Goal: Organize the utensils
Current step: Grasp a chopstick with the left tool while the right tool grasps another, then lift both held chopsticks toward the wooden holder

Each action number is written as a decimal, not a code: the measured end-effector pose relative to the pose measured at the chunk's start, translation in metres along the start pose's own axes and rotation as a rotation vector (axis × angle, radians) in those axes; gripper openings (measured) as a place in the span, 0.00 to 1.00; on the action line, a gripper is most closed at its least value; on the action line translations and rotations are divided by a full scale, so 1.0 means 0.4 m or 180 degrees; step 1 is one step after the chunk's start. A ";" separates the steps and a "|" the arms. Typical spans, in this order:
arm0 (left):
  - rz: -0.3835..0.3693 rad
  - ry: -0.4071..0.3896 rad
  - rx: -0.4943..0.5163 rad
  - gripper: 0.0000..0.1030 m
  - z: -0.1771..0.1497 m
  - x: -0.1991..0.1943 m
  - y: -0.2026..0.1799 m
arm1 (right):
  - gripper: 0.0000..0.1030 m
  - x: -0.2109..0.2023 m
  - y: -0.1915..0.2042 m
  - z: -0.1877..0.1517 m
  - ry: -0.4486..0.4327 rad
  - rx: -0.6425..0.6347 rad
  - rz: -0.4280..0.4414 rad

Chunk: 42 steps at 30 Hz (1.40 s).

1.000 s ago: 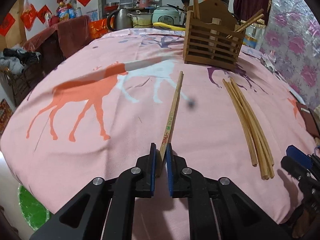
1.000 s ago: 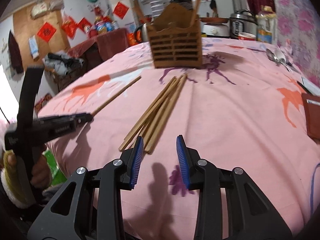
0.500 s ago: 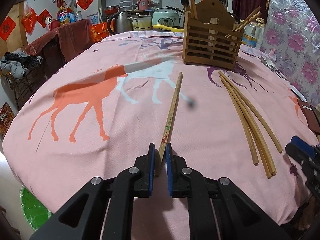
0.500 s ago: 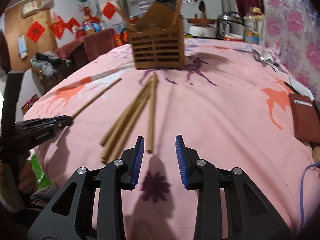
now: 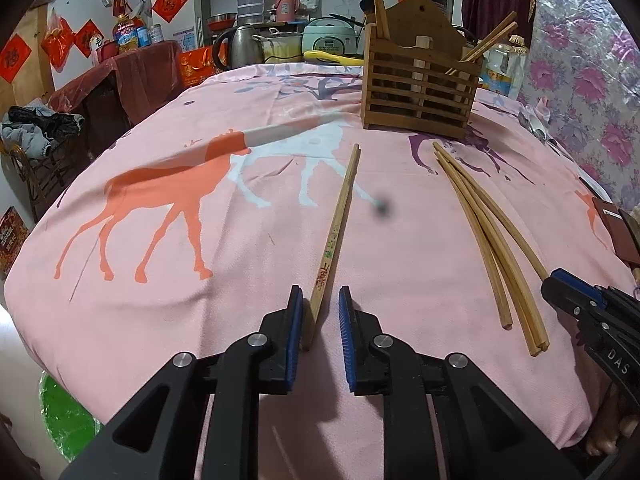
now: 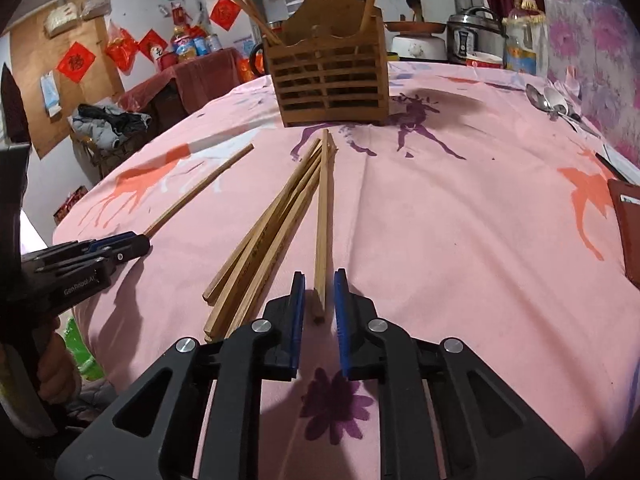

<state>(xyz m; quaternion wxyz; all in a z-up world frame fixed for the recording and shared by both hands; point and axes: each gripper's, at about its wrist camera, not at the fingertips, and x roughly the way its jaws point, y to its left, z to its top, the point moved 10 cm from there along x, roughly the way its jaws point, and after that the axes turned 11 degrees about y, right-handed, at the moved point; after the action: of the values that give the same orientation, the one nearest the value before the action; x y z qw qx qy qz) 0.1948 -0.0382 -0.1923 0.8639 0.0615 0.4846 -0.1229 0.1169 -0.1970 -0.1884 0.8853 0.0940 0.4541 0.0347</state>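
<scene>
A printed chopstick (image 5: 340, 216) lies on the pink tablecloth (image 5: 160, 280), its near end between the jaws of my left gripper (image 5: 319, 300). Those jaws are opening and a gap shows on the right side. In the right wrist view, one chopstick (image 6: 322, 220) lies apart from the bundle of chopsticks (image 6: 272, 232). Its near end sits between the closing jaws of my right gripper (image 6: 319, 280), with slim gaps on both sides. The wooden utensil holder (image 6: 328, 84) stands at the far side with a few chopsticks upright in it.
Metal spoons (image 6: 552, 100) lie at the far right and a brown wallet (image 6: 628, 220) at the right edge. A kettle (image 5: 240, 46), pots and a rice cooker stand behind the table. The cloth drops off at the near edge below both grippers.
The left jaws have parted from the printed chopstick. The right jaws have narrowed around one chopstick, which now lies apart from the bundle.
</scene>
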 end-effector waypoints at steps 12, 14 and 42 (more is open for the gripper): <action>-0.0040 0.0027 0.0070 0.06 -0.015 -0.011 -0.019 | 0.06 -0.028 -0.006 -0.012 -0.0160 -0.0049 -0.0100; -0.0049 0.0037 0.0063 0.06 -0.015 -0.012 -0.021 | 0.06 -0.047 -0.007 -0.003 -0.0228 -0.0027 -0.0081; -0.0332 -0.0665 0.0386 0.06 0.219 -0.346 -0.154 | 0.06 -0.407 0.034 0.224 -0.1366 -0.0030 0.0095</action>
<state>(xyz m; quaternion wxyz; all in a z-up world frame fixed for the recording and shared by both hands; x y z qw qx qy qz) 0.1810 -0.0960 -0.0277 0.8968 0.0752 0.3861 -0.2025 0.0946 -0.2198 -0.0050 0.9615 0.1018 0.2535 0.0291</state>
